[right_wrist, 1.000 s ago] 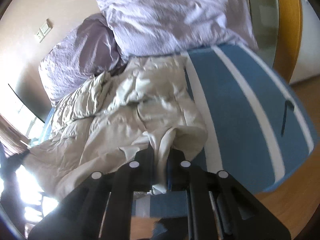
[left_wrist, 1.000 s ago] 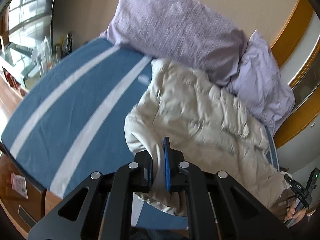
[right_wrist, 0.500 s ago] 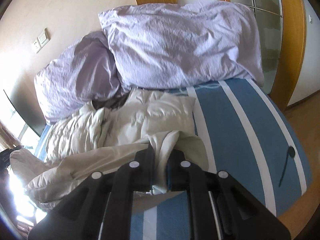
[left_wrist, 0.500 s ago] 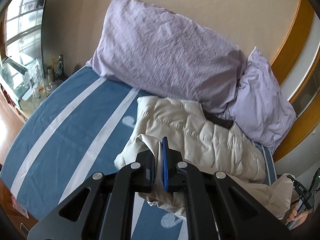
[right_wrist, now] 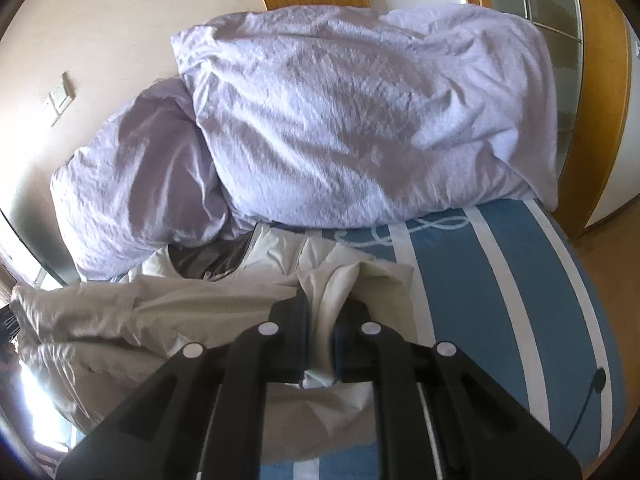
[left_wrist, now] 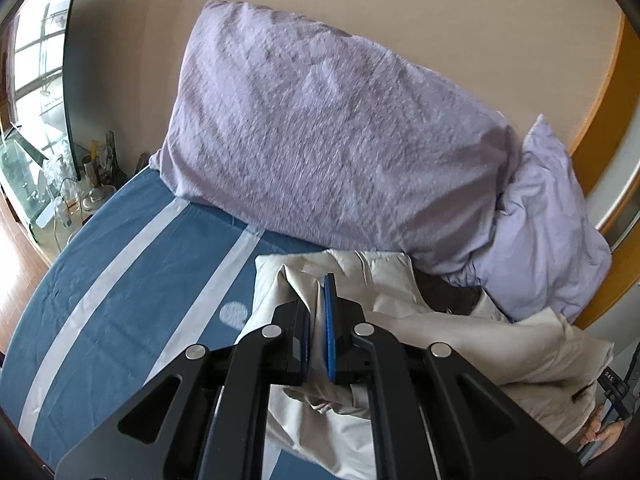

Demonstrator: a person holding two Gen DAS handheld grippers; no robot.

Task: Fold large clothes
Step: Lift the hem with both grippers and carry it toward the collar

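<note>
A cream padded jacket point(left_wrist: 460, 340) lies on the blue striped bed point(left_wrist: 132, 292), its lower half doubled over toward the pillows. My left gripper point(left_wrist: 318, 308) is shut on a bunched edge of the jacket, held above the bed. In the right wrist view the same jacket point(right_wrist: 168, 312) stretches to the left, and my right gripper point(right_wrist: 322, 312) is shut on another bunched edge of it. The dark lining point(right_wrist: 208, 260) at the collar shows near the pillows.
Two lilac pillows point(left_wrist: 328, 140) point(right_wrist: 360, 120) lean on the beige wall at the head of the bed. A glass side table with bottles point(left_wrist: 68, 196) stands left of the bed. A wooden frame point(right_wrist: 600, 92) stands at the right. A hand point(left_wrist: 604, 432) shows at the lower right.
Both grippers have carried the jacket's edge up the bed toward the pillows, folding it over itself. The quilted back seen before is now mostly covered.
</note>
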